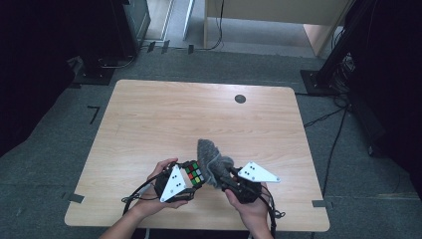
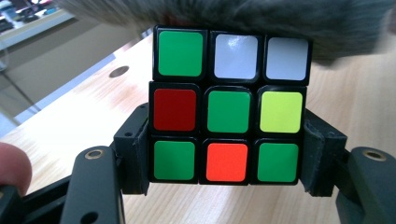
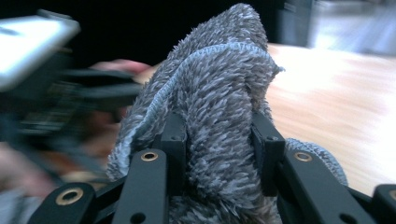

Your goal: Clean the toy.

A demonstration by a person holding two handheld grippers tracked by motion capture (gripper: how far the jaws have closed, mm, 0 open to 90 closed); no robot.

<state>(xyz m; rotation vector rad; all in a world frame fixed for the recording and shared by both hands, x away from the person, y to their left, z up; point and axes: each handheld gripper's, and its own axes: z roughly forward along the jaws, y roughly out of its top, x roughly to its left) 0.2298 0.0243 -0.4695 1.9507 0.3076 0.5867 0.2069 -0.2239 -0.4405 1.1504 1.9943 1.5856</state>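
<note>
Gripping one cube (image 2: 228,105), one cloth (image 3: 219,93)

High view above the table (image 1: 149,109)'s near edge; both gripper views close, sharing its grey cloth (image 3: 219,93).

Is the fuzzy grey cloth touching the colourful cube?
Cannot tell. In the left gripper view the grey cloth overlaps the top edge of the cube, but it is blurred and may lie behind it. The high view is too small.
</note>
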